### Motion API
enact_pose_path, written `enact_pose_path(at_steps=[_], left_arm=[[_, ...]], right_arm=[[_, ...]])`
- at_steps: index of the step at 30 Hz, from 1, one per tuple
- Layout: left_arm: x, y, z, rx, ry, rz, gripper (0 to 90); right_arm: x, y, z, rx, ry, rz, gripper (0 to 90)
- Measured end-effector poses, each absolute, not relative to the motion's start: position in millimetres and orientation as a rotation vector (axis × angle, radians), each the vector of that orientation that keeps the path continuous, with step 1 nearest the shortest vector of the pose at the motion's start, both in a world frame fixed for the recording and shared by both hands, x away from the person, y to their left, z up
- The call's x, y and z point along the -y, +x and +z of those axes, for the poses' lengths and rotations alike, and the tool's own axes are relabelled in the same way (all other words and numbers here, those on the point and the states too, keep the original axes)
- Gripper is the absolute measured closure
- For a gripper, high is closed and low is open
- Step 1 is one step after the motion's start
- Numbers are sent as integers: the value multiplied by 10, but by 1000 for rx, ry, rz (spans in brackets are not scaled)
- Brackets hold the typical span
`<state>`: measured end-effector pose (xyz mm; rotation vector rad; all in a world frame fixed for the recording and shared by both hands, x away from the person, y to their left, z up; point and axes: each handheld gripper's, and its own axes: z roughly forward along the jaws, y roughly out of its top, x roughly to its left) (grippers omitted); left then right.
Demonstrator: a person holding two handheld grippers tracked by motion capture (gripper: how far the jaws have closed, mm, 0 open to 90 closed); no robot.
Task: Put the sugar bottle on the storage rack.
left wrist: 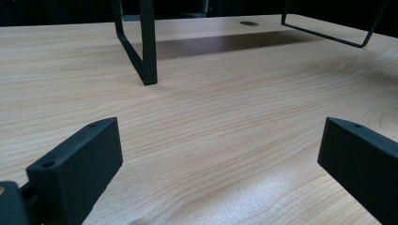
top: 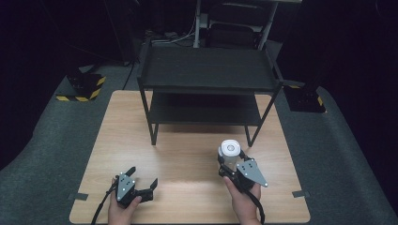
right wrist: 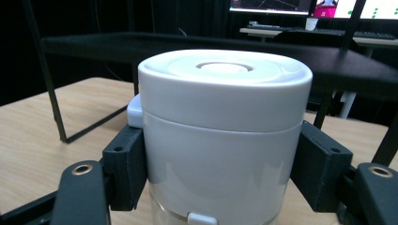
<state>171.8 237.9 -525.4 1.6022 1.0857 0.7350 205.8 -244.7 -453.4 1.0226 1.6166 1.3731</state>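
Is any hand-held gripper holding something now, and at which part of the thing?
The right hand-held gripper holds the white container by the sides of its body, just below the lid. The left hand-held gripper is open and holds nothing.

Left gripper (top: 142,178) resting low in the left hand (top: 123,208), jaws spread wide, right gripper (top: 231,161) clamping inward, right hand (top: 244,199) gripping behind
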Motion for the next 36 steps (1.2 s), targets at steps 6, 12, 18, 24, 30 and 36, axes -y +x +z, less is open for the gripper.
enact_pose_path(at_steps=[6, 12, 18, 24, 30, 36], left_arm=[[-2383, 1718, -5258, -1087, 1597, 732, 5], [-2386, 1717, -5259, -1087, 1596, 731, 5], [-2388, 1718, -5257, -1087, 1597, 729, 5], [-2391, 1720, -5257, -1087, 1597, 728, 5], [-2394, 1721, -5255, -1086, 1600, 727, 5], [-2398, 1724, -5253, -1086, 1600, 724, 5]], right_arm=[[2448, 2156, -4348, -1613, 1028, 1393, 299], [2439, 2248, -4151, -1604, 1020, 1416, 299], [2429, 2327, -3963, -1592, 1005, 1436, 299], [2422, 2437, -3772, -1577, 997, 1455, 299], [2414, 2556, -3643, -1571, 1003, 1451, 299], [2401, 2703, -3567, -1560, 1020, 1434, 299]])
